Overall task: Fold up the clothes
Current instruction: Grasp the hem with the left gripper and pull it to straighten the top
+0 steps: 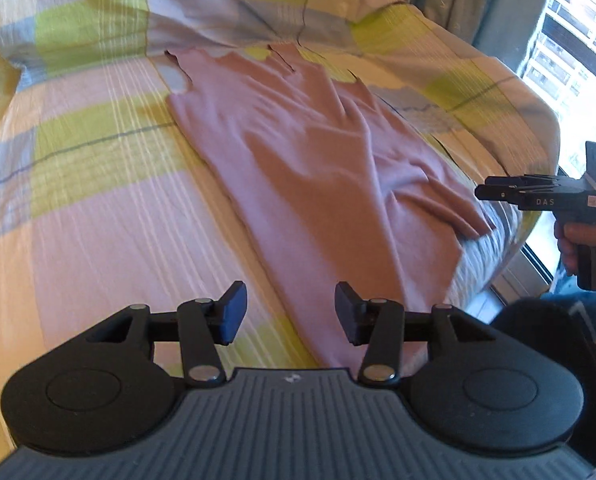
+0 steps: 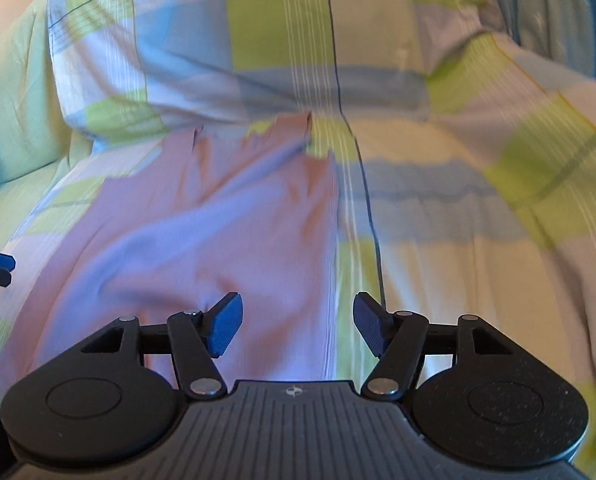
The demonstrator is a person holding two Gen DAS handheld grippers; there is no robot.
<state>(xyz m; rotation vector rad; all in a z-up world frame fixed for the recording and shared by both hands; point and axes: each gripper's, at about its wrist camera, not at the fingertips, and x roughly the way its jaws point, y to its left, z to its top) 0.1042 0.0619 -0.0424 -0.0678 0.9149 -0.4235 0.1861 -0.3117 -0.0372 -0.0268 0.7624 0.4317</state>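
- Plaid bedspread (image 1: 98, 152), pillow (image 2: 234, 52) at 12 o'clock.
- Pink garment (image 1: 298, 152) spread flat.
- Left gripper (image 1: 290, 312) partway open, empty.
- Right gripper (image 2: 298, 326) wider, also empty.

"DAS" in white on right hand-held gripper (image 1: 482, 191) body; nothing else legible.

1. The garment (image 1: 298, 152) lies spread flat on the bed (image 1: 78, 200), running lengthwise from its near edge towards the pillow (image 1: 178, 4).
2. The pillow sits at the far end, just behind the garment's straps.
3. The left gripper (image 1: 290, 312) hangs over the garment's near hem.
4. The right gripper (image 2: 298, 328) hangs above the garment's right edge.
5. A window (image 1: 577, 40) stands right of the bed.
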